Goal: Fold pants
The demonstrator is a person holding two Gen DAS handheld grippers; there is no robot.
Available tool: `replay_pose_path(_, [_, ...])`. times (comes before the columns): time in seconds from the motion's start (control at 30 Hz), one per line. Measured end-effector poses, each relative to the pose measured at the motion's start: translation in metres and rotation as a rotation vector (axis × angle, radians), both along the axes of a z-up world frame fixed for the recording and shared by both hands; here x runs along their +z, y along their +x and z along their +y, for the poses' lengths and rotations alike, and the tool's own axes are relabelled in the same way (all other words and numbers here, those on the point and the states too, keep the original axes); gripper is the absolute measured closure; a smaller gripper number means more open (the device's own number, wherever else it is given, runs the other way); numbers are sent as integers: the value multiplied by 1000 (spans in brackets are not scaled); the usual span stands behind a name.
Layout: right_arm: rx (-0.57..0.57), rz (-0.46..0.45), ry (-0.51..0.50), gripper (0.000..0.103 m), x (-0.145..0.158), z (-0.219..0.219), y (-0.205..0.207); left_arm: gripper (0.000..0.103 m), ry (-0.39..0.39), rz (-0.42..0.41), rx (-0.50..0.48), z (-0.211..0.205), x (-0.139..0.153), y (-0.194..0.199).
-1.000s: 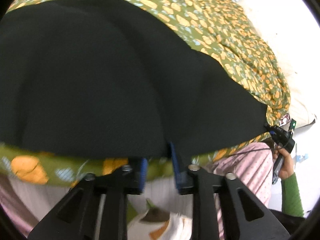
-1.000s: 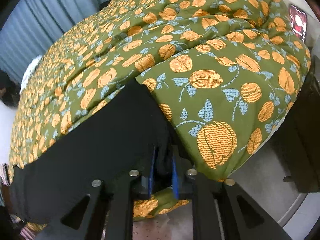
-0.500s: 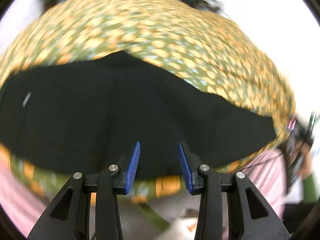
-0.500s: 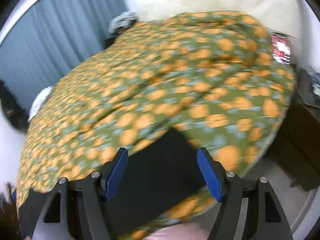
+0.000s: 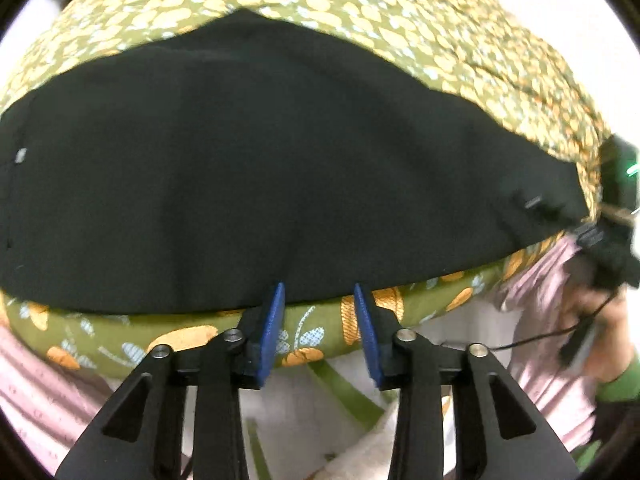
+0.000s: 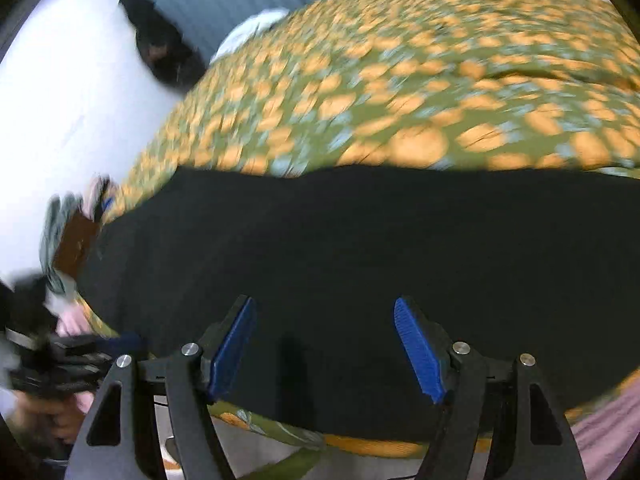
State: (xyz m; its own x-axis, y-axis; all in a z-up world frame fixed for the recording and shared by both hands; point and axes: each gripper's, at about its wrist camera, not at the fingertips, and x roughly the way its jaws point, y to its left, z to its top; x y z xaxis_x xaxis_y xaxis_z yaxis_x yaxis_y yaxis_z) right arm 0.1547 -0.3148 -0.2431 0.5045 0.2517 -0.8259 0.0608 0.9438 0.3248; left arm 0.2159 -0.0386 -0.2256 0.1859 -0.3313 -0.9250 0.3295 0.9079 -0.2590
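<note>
Both grippers free above the black pants (image 5: 280,168) spread flat on the green-and-orange quilt (image 5: 440,28).
The left gripper (image 5: 319,320) hovers at the near hem, fingers parted, holding nothing; the right gripper (image 6: 322,344) gapes wide, empty. 1 second ago both pinched the fabric edge.

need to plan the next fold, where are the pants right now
The black pants lie spread flat on the flowered bedspread along its near edge, just ahead of both open grippers in both wrist views.
</note>
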Motion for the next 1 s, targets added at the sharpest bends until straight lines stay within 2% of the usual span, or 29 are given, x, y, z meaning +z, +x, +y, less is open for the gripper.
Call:
replay_pose_path(0.03, [-6, -9, -19, 23, -4, 7, -2, 47, -4, -14, 20, 0, 8, 1])
replay_pose_path(0.07, [-8, -21, -22, 17, -5, 11, -3, 33, -9, -40, 52, 4, 17, 4])
replay_pose_path(0.1, [-9, -26, -23, 16, -6, 13, -4, 25, -14, -67, 76, 7, 22, 9])
replay_pose_path(0.17, [-2, -24, -33, 15, -8, 16, -5, 19, -16, -119, 107, 13, 31, 23])
replay_pose_path(0.2, [7, -21, -40, 15, -9, 17, -5, 18, 6, -149, 125, 16, 33, 36])
replay_pose_path(0.27, [20, -17, -53, 14, -10, 16, -5, 18, 58, -186, 150, 19, 27, 57])
replay_pose_path(0.3, [22, -19, -55, 13, -11, 15, -5, 18, 117, -213, 174, 22, 20, 71])
replay_pose_path(0.37, [22, -24, -58, 8, -12, 19, -3, 19, 234, -207, 253, 37, 3, 87])
replay_pose_path(0.4, [21, -23, -65, 7, -11, 20, -2, 18, 256, -190, 293, 47, -6, 93])
replay_pose_path(0.5, [27, -22, -97, 4, -12, 26, -2, 18, 228, -170, 326, 63, -17, 98])
replay_pose_path(0.63, [36, -21, -123, 0, -13, 30, 0, 18, 276, -184, 306, 53, -19, 97])
replay_pose_path(1.0, [37, -30, -135, 0, -15, 31, -1, 15, 276, -190, 312, 55, -19, 97])
